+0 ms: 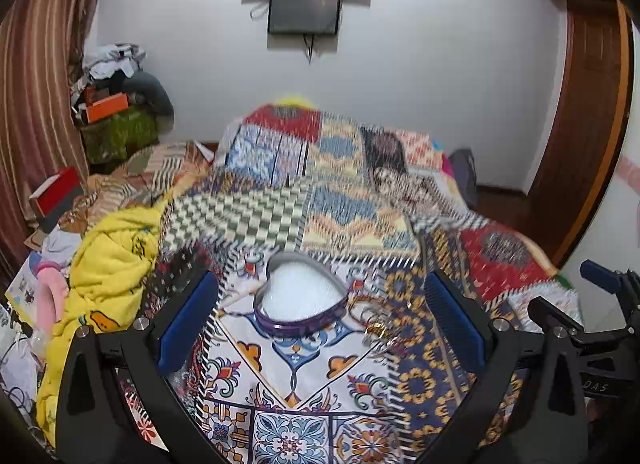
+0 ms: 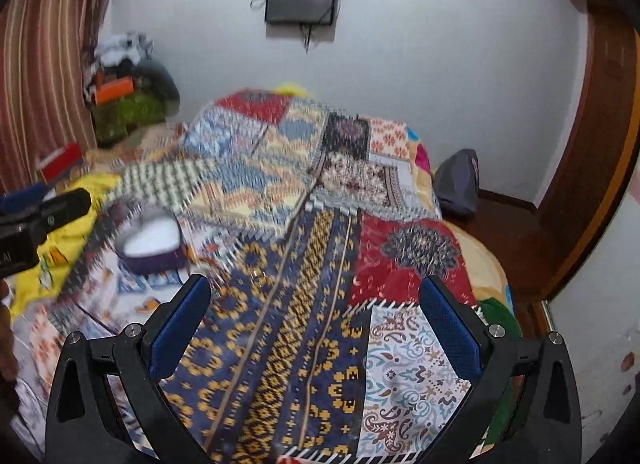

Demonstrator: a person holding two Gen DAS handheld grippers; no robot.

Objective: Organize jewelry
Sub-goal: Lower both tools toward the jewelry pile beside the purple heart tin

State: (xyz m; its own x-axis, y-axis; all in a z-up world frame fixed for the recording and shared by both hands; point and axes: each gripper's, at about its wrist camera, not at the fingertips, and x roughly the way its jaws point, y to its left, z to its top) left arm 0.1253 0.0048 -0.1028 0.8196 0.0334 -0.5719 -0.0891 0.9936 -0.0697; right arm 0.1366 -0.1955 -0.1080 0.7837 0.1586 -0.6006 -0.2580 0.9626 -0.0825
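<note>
Evidently at the outset: both the left gripper [image 1: 320,312] and right gripper [image 2: 316,320] spread wide, holding nothing. Heart-shaped box [image 1: 299,296] lidless on the patchwork bedspread [image 1: 280,384], bangles [image 1: 376,320], possibly with a ring, just beside it. Next: descent onto one bangle, then transfer into the box.

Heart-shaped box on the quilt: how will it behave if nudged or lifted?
The heart-shaped box looks rigid and shallow, so unlikely to tip. On the soft patchwork quilt it probably drags rather than slides. Its open white interior suggests little weight.

Heart-shaped box [image 1: 300,296] between wide-apart left hand-held gripper [image 1: 322,304] fingers.
</note>
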